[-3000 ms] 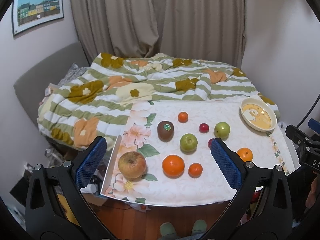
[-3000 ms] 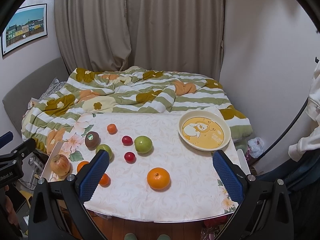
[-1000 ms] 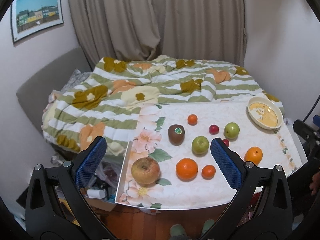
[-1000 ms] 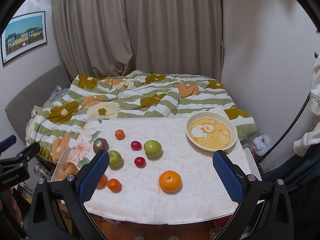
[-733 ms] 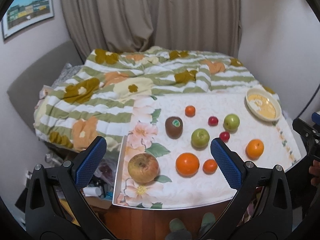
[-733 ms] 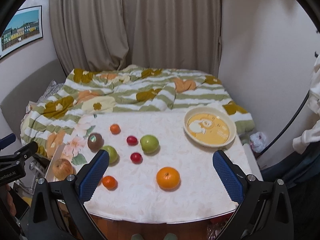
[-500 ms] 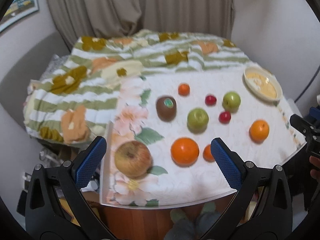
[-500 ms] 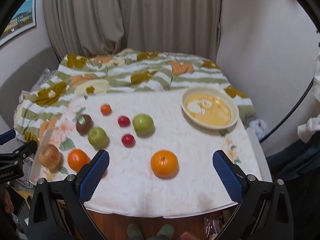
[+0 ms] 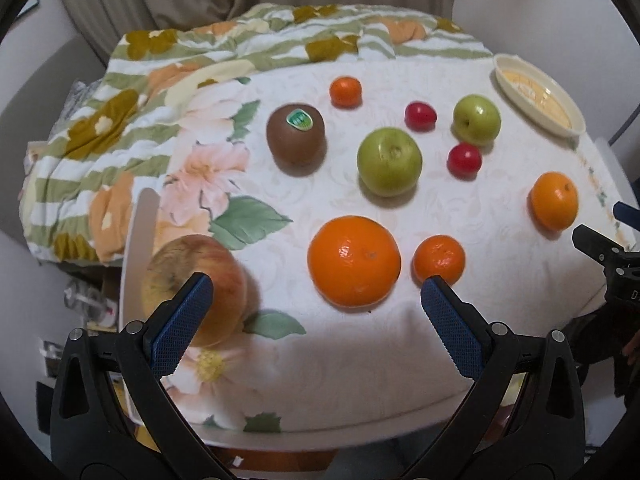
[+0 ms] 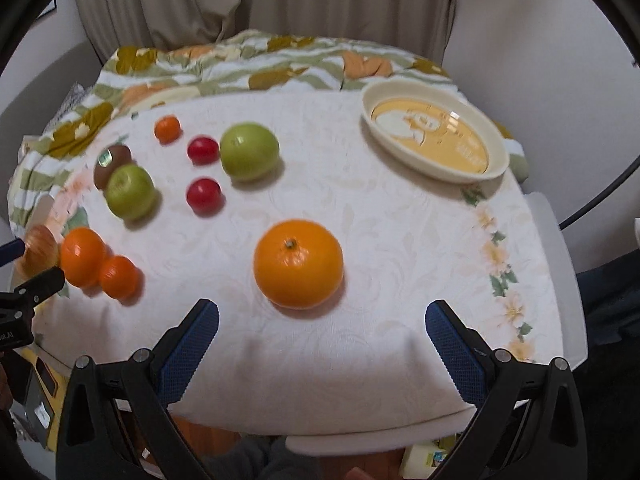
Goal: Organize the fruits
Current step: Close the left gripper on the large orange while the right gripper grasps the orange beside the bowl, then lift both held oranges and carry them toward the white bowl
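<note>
Green oval sticker (image 9: pixel 300 119) on top of the kiwi (image 9: pixel 296 140), at 11 o'clock from the big orange (image 9: pixel 354 260): printed, but too small to read. White lettering on the black body of the left gripper (image 10: pixel 32 264), at the 9 o'clock edge of the right wrist view: last letters legible as "LAI", the rest cut off. White "D" on the right gripper (image 9: pixel 600 222), at the 3 o'clock edge of the left wrist view, remainder out of frame. Pale print beside a cartoon figure inside the yellow plate (image 10: pixel 496 168), at 1 o'clock from the lone orange (image 10: pixel 298 262): blurred, unreadable.
</note>
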Available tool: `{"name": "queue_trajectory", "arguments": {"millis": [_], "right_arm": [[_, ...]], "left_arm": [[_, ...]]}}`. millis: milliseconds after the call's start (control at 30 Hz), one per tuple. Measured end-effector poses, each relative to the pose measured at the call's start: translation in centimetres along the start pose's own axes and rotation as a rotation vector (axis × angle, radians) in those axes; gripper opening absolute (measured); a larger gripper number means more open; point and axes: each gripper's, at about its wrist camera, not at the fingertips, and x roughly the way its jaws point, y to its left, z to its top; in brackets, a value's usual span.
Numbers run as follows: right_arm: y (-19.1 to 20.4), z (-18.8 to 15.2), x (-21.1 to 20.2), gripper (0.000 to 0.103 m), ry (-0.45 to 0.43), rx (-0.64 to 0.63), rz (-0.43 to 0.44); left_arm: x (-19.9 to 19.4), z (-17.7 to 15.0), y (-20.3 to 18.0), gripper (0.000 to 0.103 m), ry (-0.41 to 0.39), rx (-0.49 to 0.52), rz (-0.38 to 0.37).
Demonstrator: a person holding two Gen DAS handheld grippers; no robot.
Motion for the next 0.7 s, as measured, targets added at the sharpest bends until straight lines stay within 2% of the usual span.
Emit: {"name": "queue_trajectory", "arguments": {"millis": [133, 300, 500, 600, 700], "right_arm": [[0.1, -0.1, 1.6, 0.103, 0.024, -0.009, 0.03], [0.4, 0.2, 2.5, 0.103, 0.035, -0.037, 0.032], [0.5, 0.5, 3.4, 0.103, 0.047, -0.056, 0.051], [0.5, 0.6, 3.7, 0.097, 0.057, -0.057, 0.068], [0.6, 0.7, 3.9, 0.091, 0.066, -0.064, 0.075]], "left_arm": [[1.1, 0.3, -1.3, 0.103, -0.007, 0.069, 0.043], [2.3, 0.6, -1.7, 0.103, 0.01, 0.087, 0.054], [4.0, 0.6, -2.2, 0.081, 0.051, 0.112, 0.039], [4.2, 0.5, -2.6, 0.069, 0.06, 0.128, 0.028], [4.3, 0.4, -3.0, 0.067, 0.065, 0.142, 0.031]]}}
